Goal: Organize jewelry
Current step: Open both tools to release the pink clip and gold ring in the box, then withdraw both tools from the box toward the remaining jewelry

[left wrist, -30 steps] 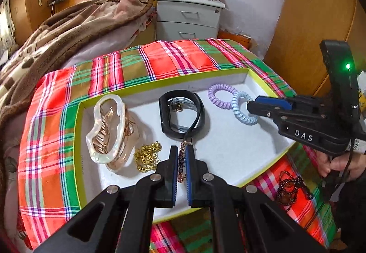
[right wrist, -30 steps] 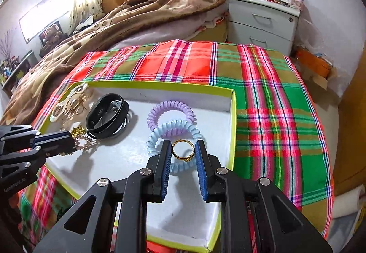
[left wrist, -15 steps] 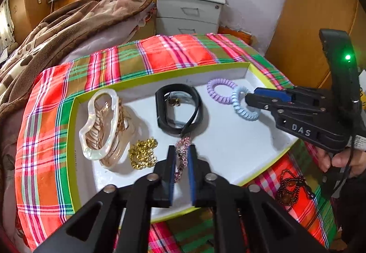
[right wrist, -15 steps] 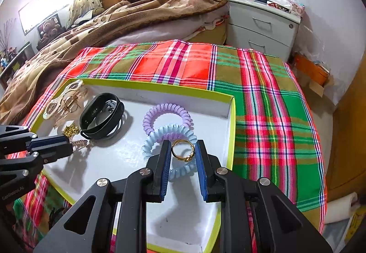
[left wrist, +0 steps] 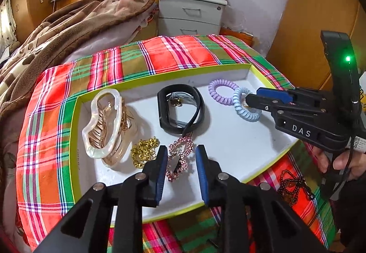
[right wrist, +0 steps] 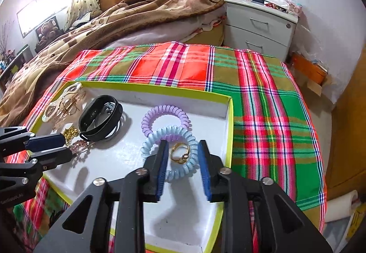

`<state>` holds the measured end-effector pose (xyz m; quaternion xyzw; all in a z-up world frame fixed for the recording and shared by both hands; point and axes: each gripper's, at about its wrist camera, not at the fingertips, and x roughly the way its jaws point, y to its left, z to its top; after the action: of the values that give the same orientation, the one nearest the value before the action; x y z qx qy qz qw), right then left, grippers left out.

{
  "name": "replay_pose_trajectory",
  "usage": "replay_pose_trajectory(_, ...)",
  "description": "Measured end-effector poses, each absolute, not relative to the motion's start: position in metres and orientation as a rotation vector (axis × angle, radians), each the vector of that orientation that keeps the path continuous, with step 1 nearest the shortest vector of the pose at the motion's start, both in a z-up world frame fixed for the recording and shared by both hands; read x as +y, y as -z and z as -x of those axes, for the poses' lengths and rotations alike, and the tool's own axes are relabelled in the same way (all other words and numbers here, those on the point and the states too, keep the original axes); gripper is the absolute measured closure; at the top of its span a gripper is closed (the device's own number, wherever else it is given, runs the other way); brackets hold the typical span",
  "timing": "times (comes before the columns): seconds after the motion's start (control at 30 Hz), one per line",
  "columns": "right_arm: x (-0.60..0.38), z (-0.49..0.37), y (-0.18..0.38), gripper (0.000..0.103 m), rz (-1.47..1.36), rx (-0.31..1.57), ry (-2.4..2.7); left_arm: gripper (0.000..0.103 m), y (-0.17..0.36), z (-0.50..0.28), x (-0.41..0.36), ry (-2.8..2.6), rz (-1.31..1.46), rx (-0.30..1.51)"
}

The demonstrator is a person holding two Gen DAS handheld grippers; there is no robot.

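Left wrist view: my left tongs (left wrist: 179,169) stand apart over the near part of the white tray (left wrist: 231,145), their jaws having just been opening, and the pink rhinestone clip (left wrist: 179,160) lies loose between them on the tray floor, neither pad pressing it. I judge it light and stiff, with small stones that could snag or drop out, so I would take it across its narrow middle, not by the stone-set ends. Just left of the clip sits a small heap of gold chain (left wrist: 144,153), limp and slippery; I would pinch a bunched part of it. Further left lies the clear hair claw (left wrist: 103,123), hard, smooth and likely brittle at the teeth. Beyond the clip sits the black band (left wrist: 180,111), rubbery and easy to grip on its rim.

In the right wrist view my right tongs (right wrist: 183,169) are also released, jaws having just been opening, with the gold ring (right wrist: 180,152) lying free between them on the blue coil tie (right wrist: 169,150). The ring is tiny, hard and slick, so I would close squarely on its band. The purple coil tie (right wrist: 165,119) lies just behind the blue one, both springy and soft.

The right tongs' body (left wrist: 306,120) reads "DAS". A dark bead string (left wrist: 291,186) lies outside the tray on the plaid cloth (left wrist: 173,54).
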<state>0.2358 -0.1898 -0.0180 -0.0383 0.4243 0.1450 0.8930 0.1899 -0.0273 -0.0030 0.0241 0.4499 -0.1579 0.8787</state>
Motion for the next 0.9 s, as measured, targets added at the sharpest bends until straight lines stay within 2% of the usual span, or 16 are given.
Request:
replay_pose_trajectory(0.23,-0.191,-0.232,0.014,0.066,0.07,0.867,-0.295,0.074,0.0,-0.188,-0.028,0.325,-0.049,0.932)
replay_pose_trajectory(0.47,-0.193,-0.224,0.008,0.066,0.052,0.845,-0.287,0.065,-0.006,-0.182,-0.03,0.308,-0.052,0.918)
replay_pose_trajectory(0.67,-0.196,-0.206,-0.001,0.065,0.028,0.818,-0.29,0.064,-0.018,-0.168,-0.029,0.3,-0.039,0.884)
replay_pose_trajectory(0.8,-0.2,-0.191,-0.009,0.058,0.01,0.792,-0.298,0.062,-0.025,-0.154,-0.026,0.281,-0.023,0.858)
replay_pose_trajectory(0.9,-0.206,-0.173,-0.017,0.057,-0.012,0.763,-0.306,0.059,-0.029,-0.14,-0.021,0.278,0.008,0.834)
